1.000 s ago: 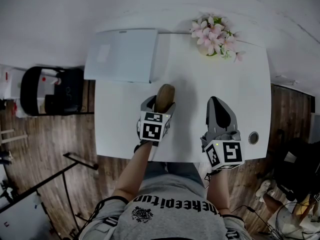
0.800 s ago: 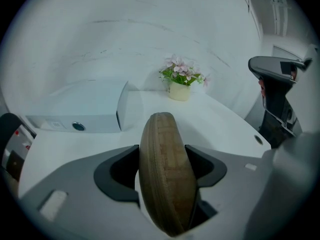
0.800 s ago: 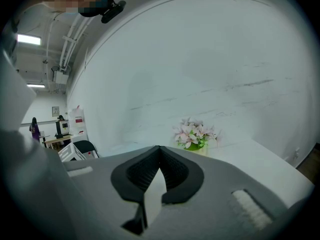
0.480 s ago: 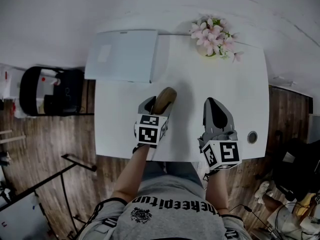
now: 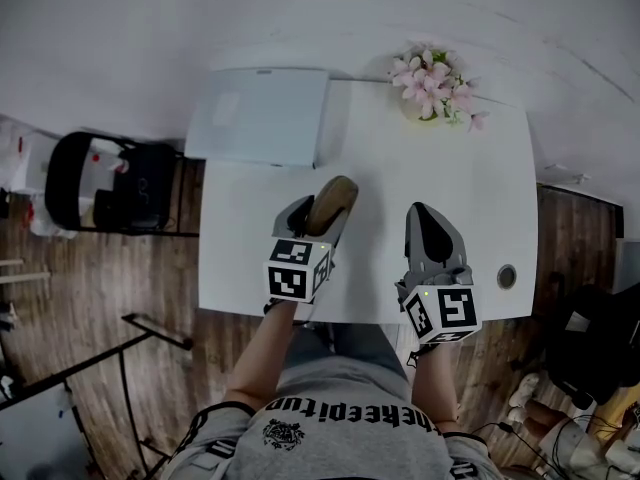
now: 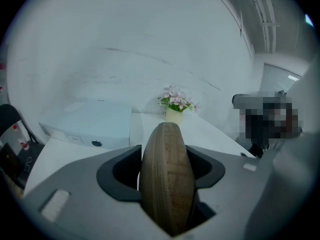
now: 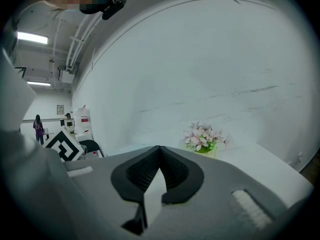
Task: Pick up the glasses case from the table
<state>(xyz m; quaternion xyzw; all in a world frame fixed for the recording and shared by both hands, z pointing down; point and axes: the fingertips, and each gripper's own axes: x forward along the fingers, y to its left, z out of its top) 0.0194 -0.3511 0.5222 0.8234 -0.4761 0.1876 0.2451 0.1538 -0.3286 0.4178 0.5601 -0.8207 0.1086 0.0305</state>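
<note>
Two hand-held grippers reach forward over the white table (image 5: pixel 400 168) in the head view, both forearms running out from the person's body. The left gripper (image 5: pixel 322 214) points down and away, its marker cube toward the camera. Its jaws have just been closing and now clamp the brown glasses case (image 5: pixel 334 197), which juts beyond the fingertips above the tabletop. The right gripper (image 5: pixel 429 214) lies nearly level just beside it, to the right. A flat white box (image 5: pixel 265 115) overhangs the table's far left corner, pink flowers (image 5: pixel 435 83) stand at the far right, and a round hole (image 5: pixel 507 276) sits near the right edge. Wooden floor (image 5: pixel 100 288) and a black chair (image 5: pixel 100 183) lie to the left. The shirt's lettering (only partly legible) includes "keepit".

From the left gripper view, the case stands on edge, pressed between both jaws, with the box and flowers behind it.

From the right gripper view, the jaw tips meet with nothing between them; a white wall rises behind the flowers.
</note>
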